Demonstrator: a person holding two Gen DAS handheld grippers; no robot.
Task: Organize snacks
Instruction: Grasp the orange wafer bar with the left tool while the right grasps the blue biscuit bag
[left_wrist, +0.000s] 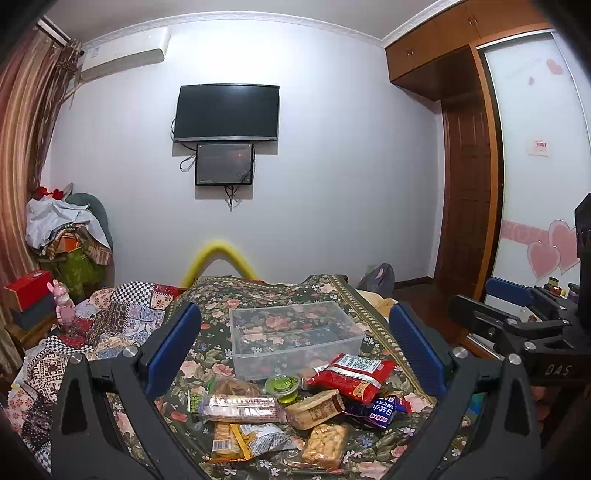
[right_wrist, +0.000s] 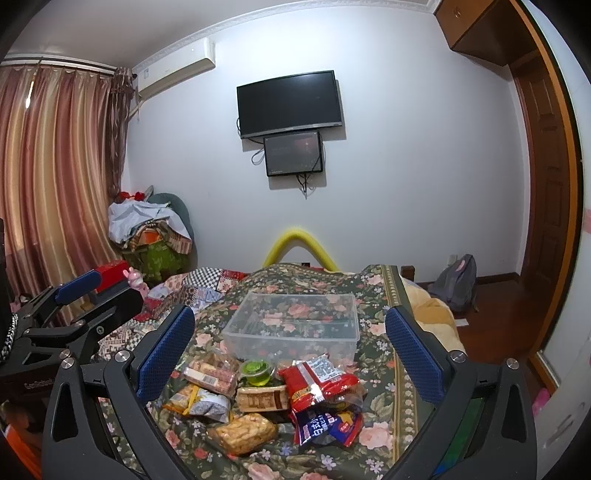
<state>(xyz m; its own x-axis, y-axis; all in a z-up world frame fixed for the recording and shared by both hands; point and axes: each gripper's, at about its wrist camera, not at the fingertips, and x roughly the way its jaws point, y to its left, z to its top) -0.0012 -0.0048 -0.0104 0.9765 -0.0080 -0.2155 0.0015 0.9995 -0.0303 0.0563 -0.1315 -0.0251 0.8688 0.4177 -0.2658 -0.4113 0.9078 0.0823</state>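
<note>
A heap of snacks lies on the floral bedspread: a red packet, a green jelly cup, a brown cake bar, a blue packet, a clear-wrapped biscuit roll and a peanut brittle pack. An empty clear plastic box stands just behind them. My left gripper is open, hovering above the heap. My right gripper is open too, over the same heap, with the box beyond it. Each gripper shows at the other view's edge.
A patchwork quilt lies left of the bedspread. The bed's right edge drops to a wooden floor with a grey backpack. A yellow foam arch stands at the bed's far end, below a wall TV.
</note>
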